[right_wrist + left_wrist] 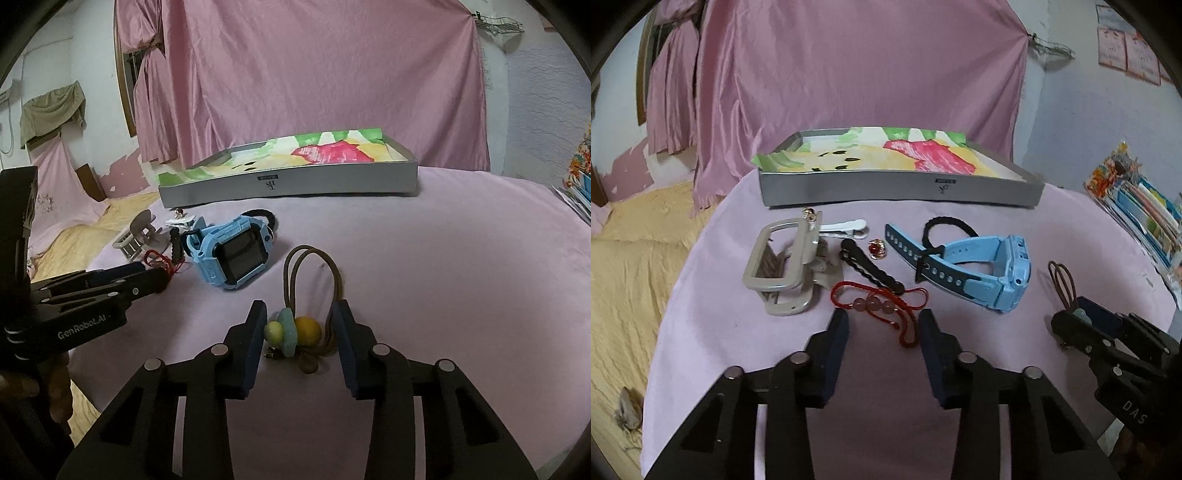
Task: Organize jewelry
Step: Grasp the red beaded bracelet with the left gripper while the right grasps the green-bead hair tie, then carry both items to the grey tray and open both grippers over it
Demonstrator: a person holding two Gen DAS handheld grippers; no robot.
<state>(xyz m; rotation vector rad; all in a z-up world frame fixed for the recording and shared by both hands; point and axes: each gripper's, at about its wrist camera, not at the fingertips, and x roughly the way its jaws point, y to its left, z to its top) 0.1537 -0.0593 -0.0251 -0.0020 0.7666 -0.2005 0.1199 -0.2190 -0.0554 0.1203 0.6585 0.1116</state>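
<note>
While both grippers are lowered over the pink table (960, 218), red bracelet (882, 306) framed untouched by left gripper (882, 325), beaded hair tie (306, 328) bracketed by right gripper (301, 325), left pad (258, 325) touching a bead, box (897, 188) placed behind.

Premises: a lived-in bedroom in a private home. A bed under a wrinkled yellow sheet (631, 258) lies at 9 o'clock of the work surface, a table draped in pink cloth (443, 258). Pink satin curtains (849, 74) fill the 12 o'clock wall, and one is tied back beside a window (127, 62) at 11 o'clock. Paint is peeling from the wall (122, 173) low at 10 o'clock. Children's books (1145, 218) stand stacked at 3 o'clock.
</note>
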